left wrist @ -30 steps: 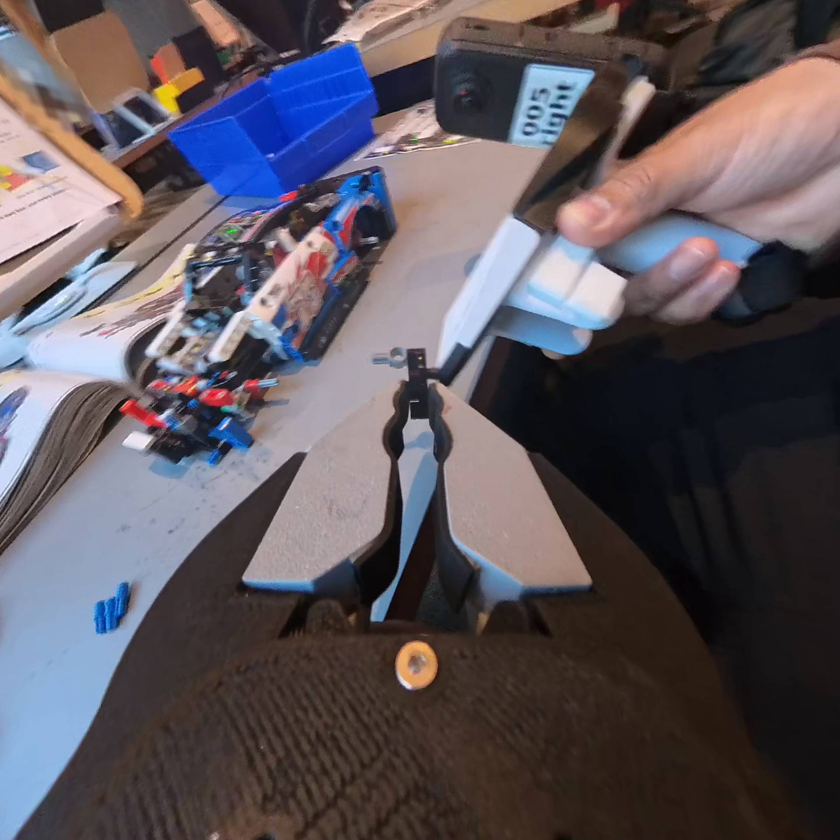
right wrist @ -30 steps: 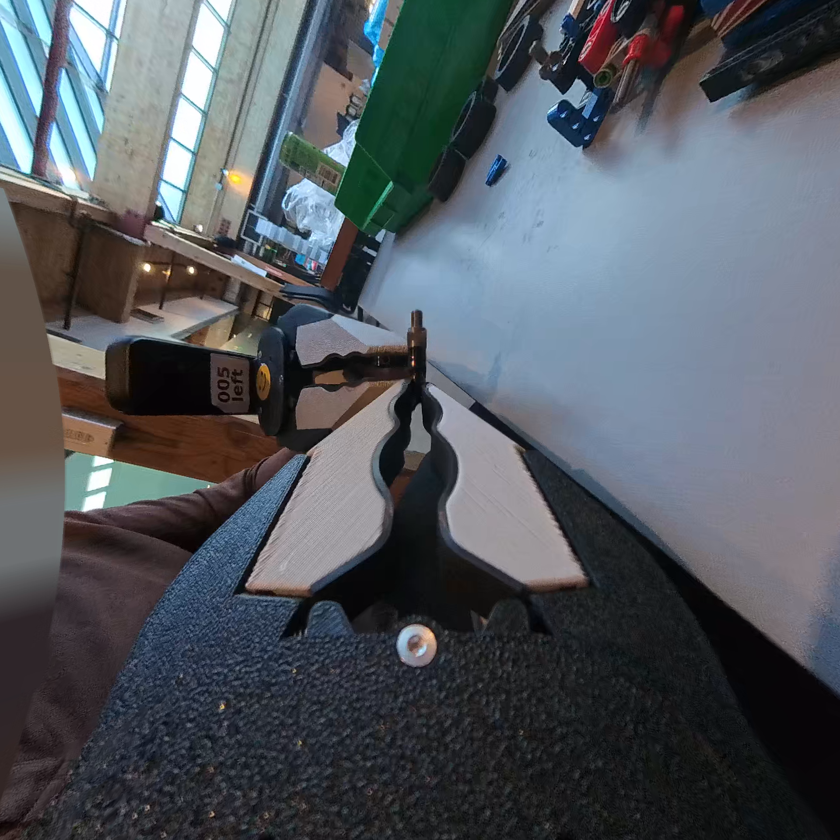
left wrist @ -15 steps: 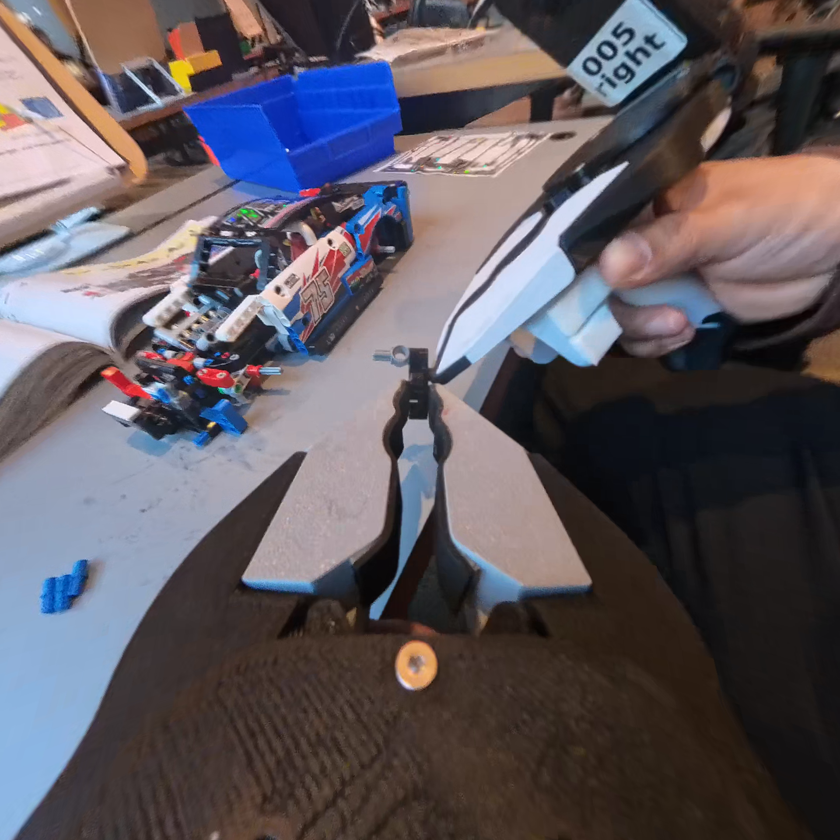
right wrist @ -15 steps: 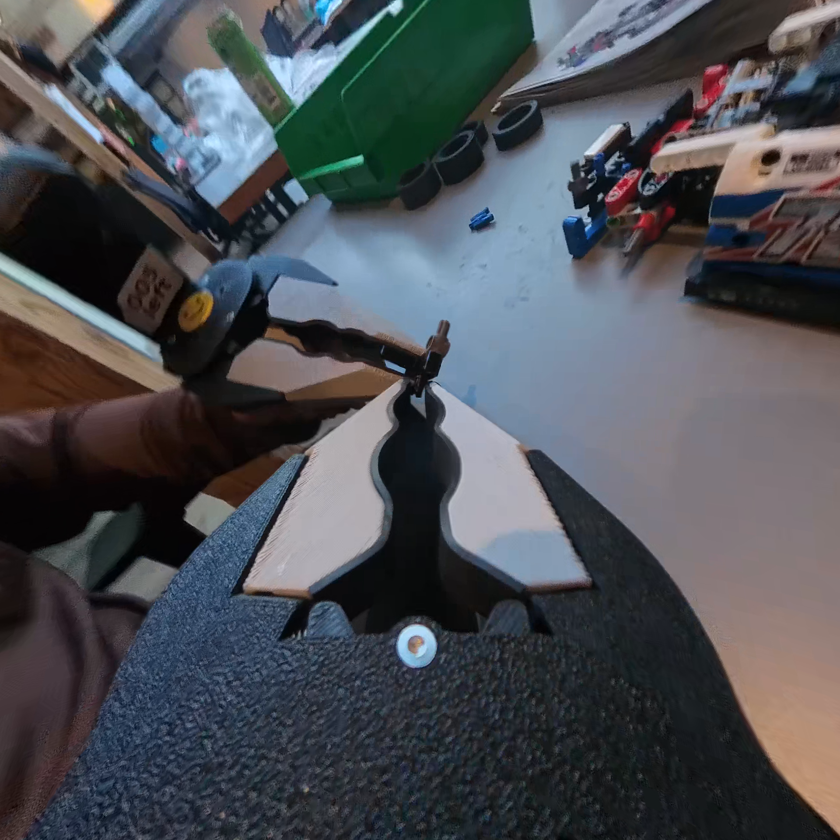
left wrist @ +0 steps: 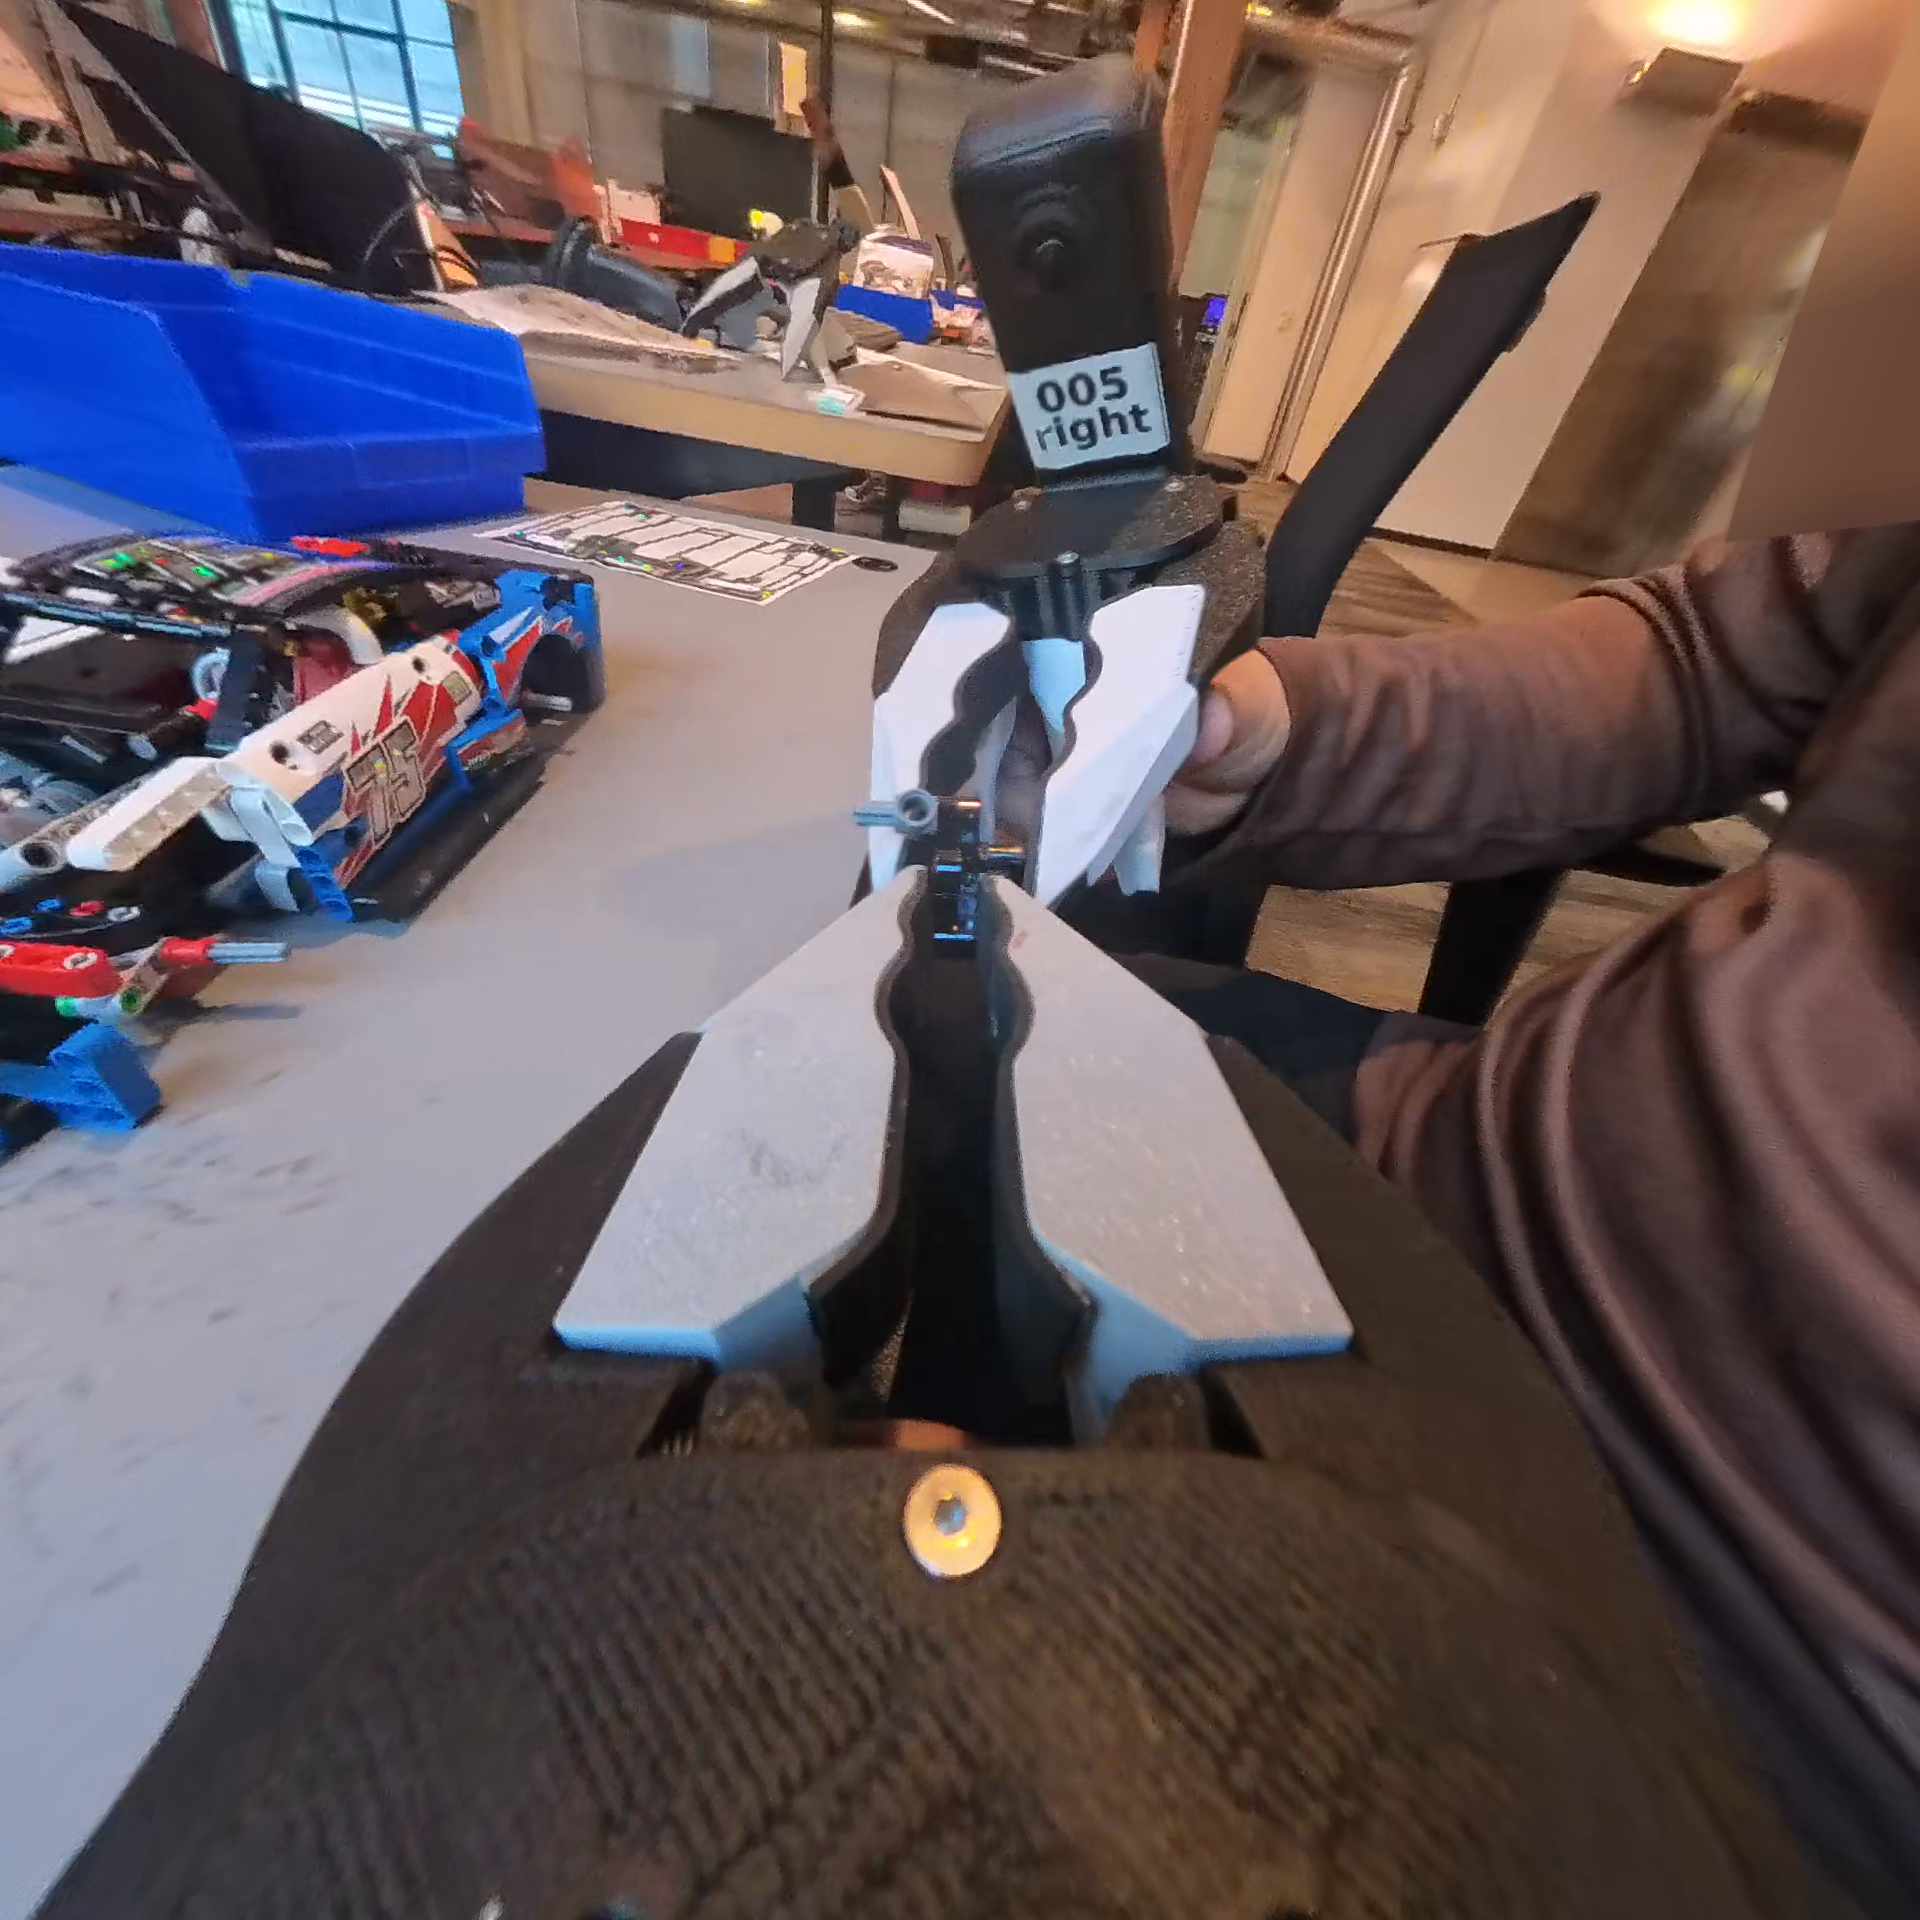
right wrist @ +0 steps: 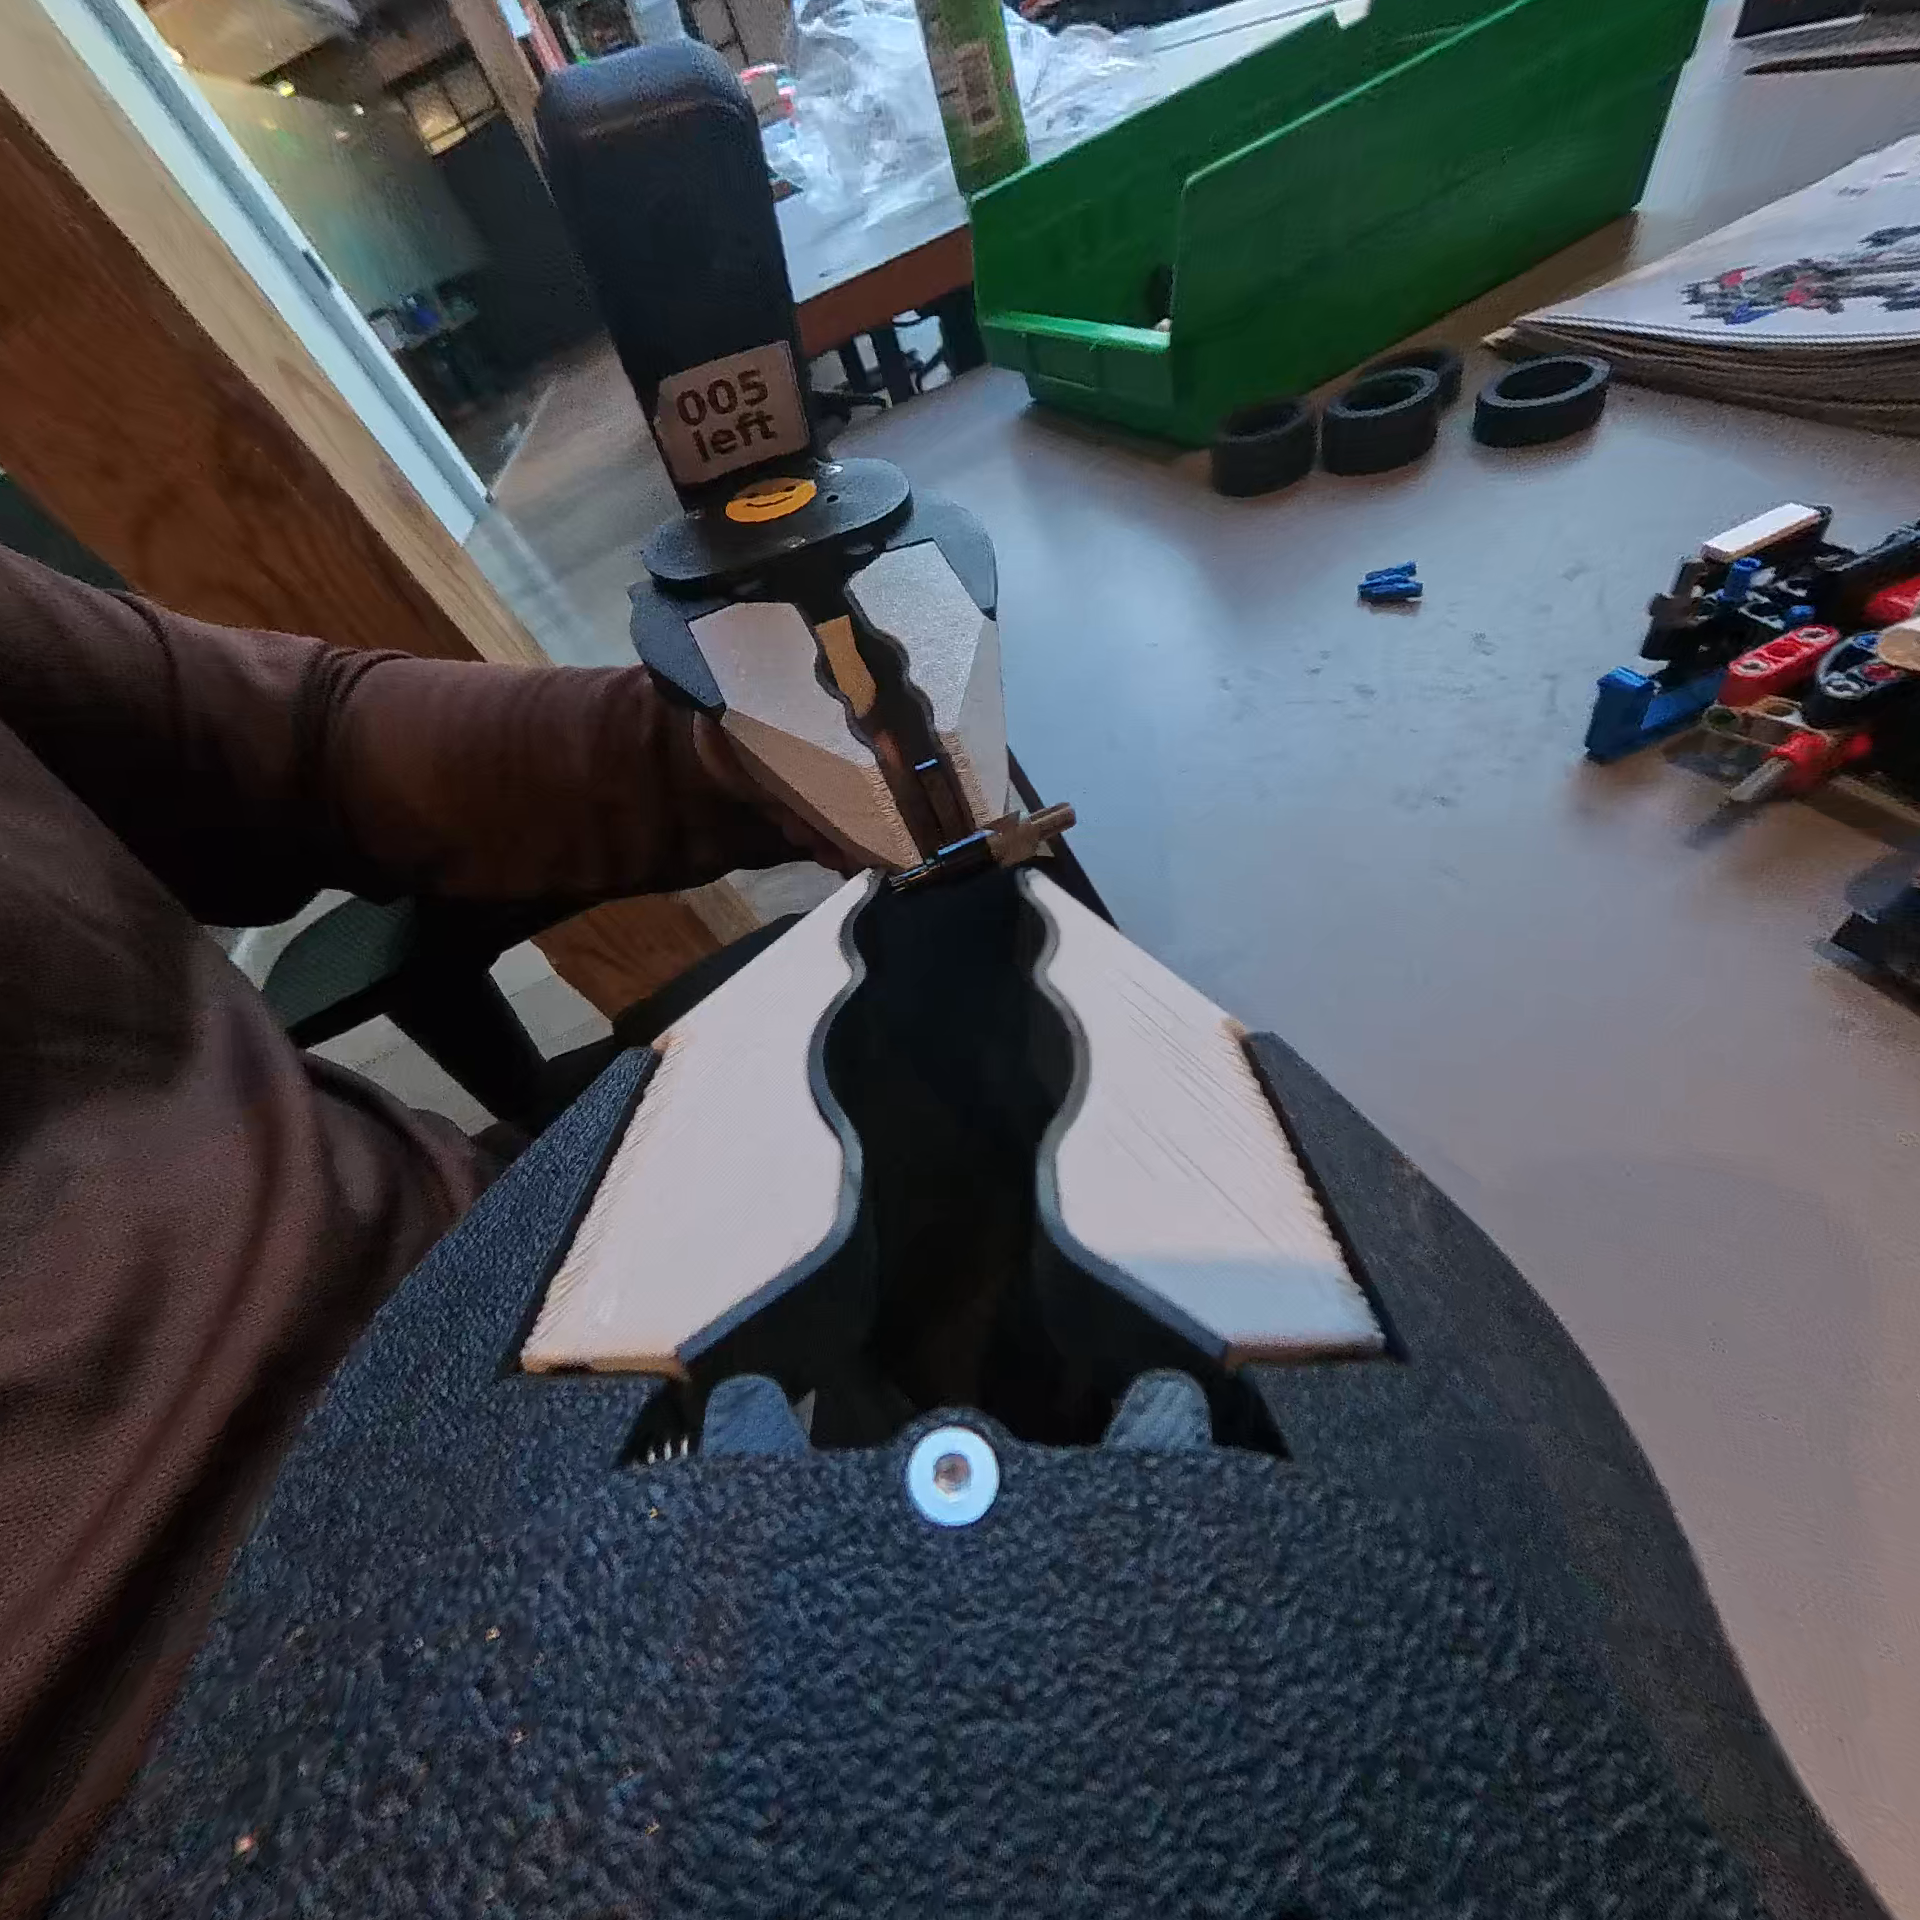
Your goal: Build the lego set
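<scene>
My left gripper (left wrist: pixel 961 883) is shut on a small black lego piece (left wrist: pixel 954 883) that carries a grey pin connector (left wrist: pixel 902 812) at its top. I hold it in the air off the table's near edge. My right gripper (right wrist: pixel 951 881) faces the left one tip to tip and is open. Its white fingers (left wrist: pixel 1112 748) stand on either side of the piece without pressing on it. In the right wrist view the piece (right wrist: pixel 977 847) sticks out of the left gripper's fingers (right wrist: pixel 790 707), just ahead of my open tips.
A blue, white and red lego car (left wrist: pixel 343 727) lies on the grey table (left wrist: pixel 675 810), with a red and blue sub-assembly (right wrist: pixel 1766 675) beside it. There is also a blue bin (left wrist: pixel 260 416), a green bin (right wrist: pixel 1299 239), three black tyres (right wrist: pixel 1382 421), loose blue pins (right wrist: pixel 1389 584) and a manual (right wrist: pixel 1766 301). Only a small space, under 4 cm, lies between the two pairs of fingers.
My right gripper has swung round to face the left one head-on, and its jaws have opened from shut. The left gripper keeps its hold on the black piece.
</scene>
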The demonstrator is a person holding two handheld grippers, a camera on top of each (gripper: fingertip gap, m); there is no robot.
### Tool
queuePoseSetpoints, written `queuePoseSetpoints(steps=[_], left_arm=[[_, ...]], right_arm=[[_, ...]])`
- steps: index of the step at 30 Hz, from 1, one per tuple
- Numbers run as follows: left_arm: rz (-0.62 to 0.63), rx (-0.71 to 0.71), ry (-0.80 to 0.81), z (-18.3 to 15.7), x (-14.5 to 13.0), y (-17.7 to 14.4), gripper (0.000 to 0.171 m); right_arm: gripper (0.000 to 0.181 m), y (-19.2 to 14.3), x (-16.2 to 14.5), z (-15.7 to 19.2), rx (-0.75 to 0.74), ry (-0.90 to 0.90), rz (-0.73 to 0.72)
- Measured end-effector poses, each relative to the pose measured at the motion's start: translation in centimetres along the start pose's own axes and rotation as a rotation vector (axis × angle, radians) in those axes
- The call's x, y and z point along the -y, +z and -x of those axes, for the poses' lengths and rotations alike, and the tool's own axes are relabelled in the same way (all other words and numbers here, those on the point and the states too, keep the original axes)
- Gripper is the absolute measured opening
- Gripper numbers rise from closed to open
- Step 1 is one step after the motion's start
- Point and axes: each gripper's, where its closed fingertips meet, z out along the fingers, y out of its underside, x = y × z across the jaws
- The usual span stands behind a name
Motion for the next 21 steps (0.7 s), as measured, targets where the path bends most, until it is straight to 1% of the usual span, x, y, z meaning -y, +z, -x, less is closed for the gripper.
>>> queuePoseSetpoints(steps=[2, 3, 4, 5, 6, 7, 9, 10, 12, 13, 14, 15, 18, 19, 21], left_arm=[[0.003, -0.009, 0.012, -0.1, 0.2, -0.2, 0.005], [0.028, 0.008, 0.028, 0.1, 0.0, -0.2, 0.005], [0.080, 0.053, 0.060, 0.7, -0.5, -0.2, 0.004], [0.142, 0.138, 0.095, 1.9, -1.1, -0.3, 0.005], [0.211, 0.256, 0.130, 3.8, -1.8, -0.8, 0.005], [0.289, 0.362, 0.154, 5.7, -2.7, -1.6, 0.005], [0.434, 0.521, 0.165, 8.6, -4.2, -3.4, 0.005], [0.492, 0.565, 0.145, 9.6, -4.9, -4.1, 0.005], [0.590, 0.561, 0.044, 10.4, -6.3, -4.6, 0.004], [0.606, 0.552, -0.007, 10.7, -6.6, -4.5, 0.005], [0.590, 0.548, -0.046, 11.0, -6.4, -4.3, 0.006], [0.588, 0.548, -0.078, 11.4, -6.5, -4.1, 0.010], [0.578, 0.551, -0.122, 12.2, -6.3, -3.7, 0.024], [0.570, 0.542, -0.139, 12.2, -6.2, -3.5, 0.034], [0.549, 0.535, -0.160, 11.9, -6.0, -3.3, 0.043]], right_arm=[[0.019, 0.1, 0.1, 0.4, 0.008, 0.005, 0.003], [0.015, 0.2, -0.1, 0.1, -0.013, -0.004, 0.016], [0.013, 0.2, -0.5, -0.4, -0.054, -0.026, 0.044], [0.013, 0.1, -0.9, -0.8, -0.088, -0.051, 0.076], [0.015, -0.1, -1.2, -1.0, -0.106, -0.071, 0.102], [0.019, -0.4, -1.5, -1.2, -0.129, -0.088, 0.122], [0.020, -1.1, -1.9, -1.8, -0.176, -0.124, 0.152], [0.020, -1.4, -2.0, -2.0, -0.193, -0.134, 0.163], [0.020, -2.0, -2.2, -2.3, -0.213, -0.137, 0.168], [0.020, -2.2, -2.3, -2.3, -0.214, -0.132, 0.166], [0.020, -2.4, -2.4, -2.3, -0.213, -0.126, 0.163], [0.020, -2.6, -2.5, -2.2, -0.215, -0.123, 0.159], [0.020, -3.0, -2.8, -2.2, -0.223, -0.128, 0.155], [0.021, -3.2, -3.0, -2.3, -0.227, -0.129, 0.156], [0.021, -3.3, -3.4, -2.5, -0.229, -0.127, 0.158]])
